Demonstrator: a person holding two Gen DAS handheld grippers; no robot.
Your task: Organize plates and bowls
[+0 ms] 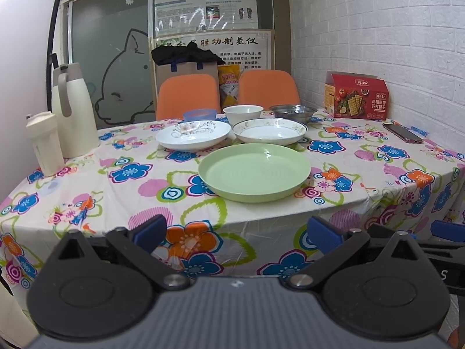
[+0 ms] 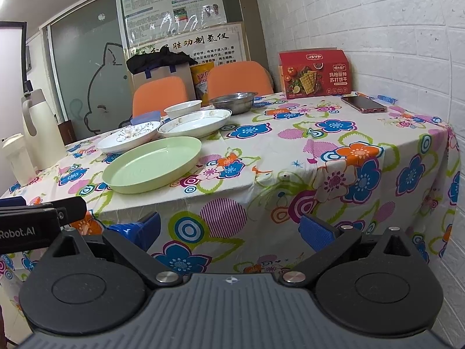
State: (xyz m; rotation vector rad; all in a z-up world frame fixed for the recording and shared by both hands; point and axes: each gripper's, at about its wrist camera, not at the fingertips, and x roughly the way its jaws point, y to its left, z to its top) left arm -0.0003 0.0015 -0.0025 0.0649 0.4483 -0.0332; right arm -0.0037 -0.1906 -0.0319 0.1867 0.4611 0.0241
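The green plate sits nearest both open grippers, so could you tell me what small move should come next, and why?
Probably bring the left hand-held gripper forward to the near rim of the green plate. Both grippers are open and short of the table edge; nothing is stacked, and this widest plate suits a base.

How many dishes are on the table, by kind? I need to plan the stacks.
Plates: 3 – green plate, floral plate, gold-rimmed plate
Bowls: 3 – white bowl, steel bowl, blue bowl
Total: 6
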